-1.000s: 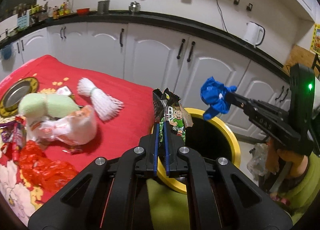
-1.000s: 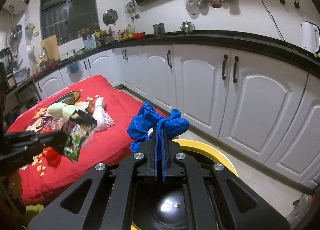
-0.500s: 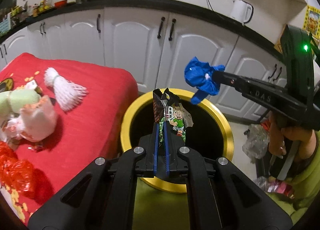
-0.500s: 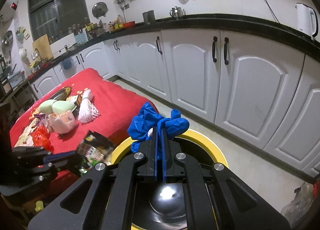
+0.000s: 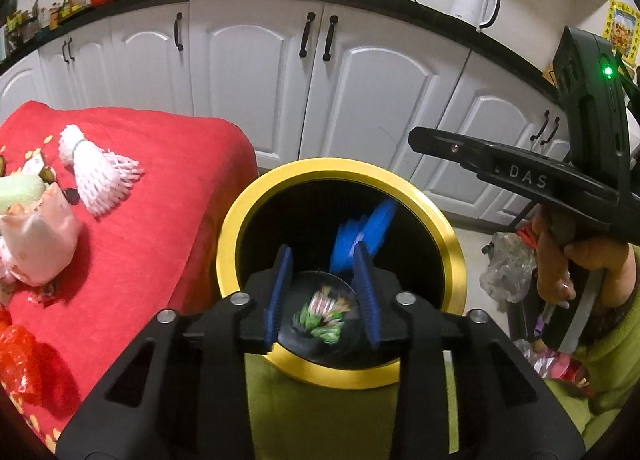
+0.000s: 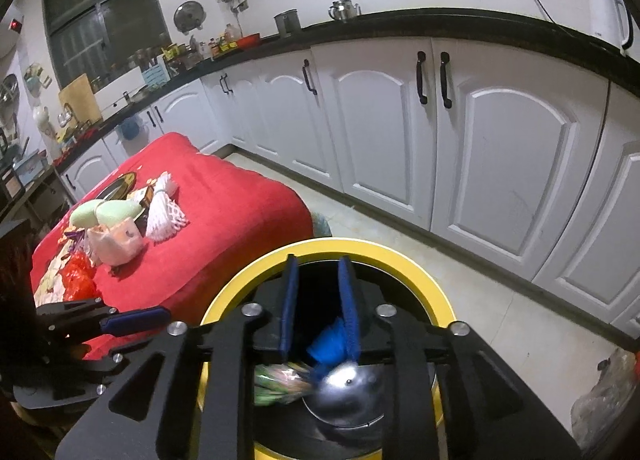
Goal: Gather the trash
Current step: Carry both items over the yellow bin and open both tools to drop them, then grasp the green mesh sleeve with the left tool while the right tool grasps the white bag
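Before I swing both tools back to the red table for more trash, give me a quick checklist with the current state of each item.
1. Left tool open, nothing between its pads: ok; it has just been opening.
2. Right tool open and let go of the blue glove: ok; it has just been opening, and the glove is dropping below it.
3. Snack wrapper inside the yellow-rimmed bin: ok, blurred, still falling.
4. Glove fully clear of the right tool's pads: cannot tell, it overlaps one pad in the right wrist view.
5. Trash left on the red table: not ok; white foam net and pink bag remain.
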